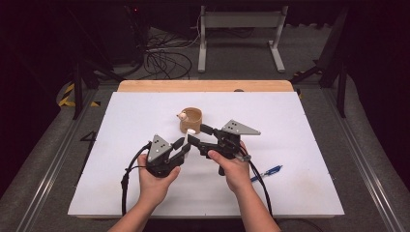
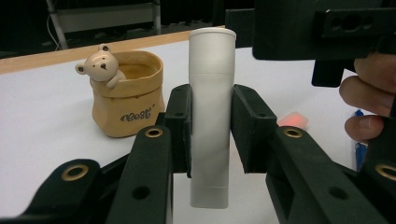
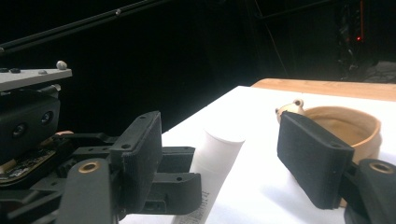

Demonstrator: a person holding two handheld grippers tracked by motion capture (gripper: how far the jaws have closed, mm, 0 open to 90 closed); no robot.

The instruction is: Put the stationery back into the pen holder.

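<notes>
White tube clamped upright between the left gripper's jaws, beside a tan bear-trimmed pot; right gripper jaws spread apart around the tube's top.

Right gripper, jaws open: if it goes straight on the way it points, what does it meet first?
Probably the white tube held upright in the left gripper: it stands between the right gripper jaws' line. The tan bear pot lies behind, though depth is unclear.

Tube stands between left gripper jaws — pot behind-left.
</notes>
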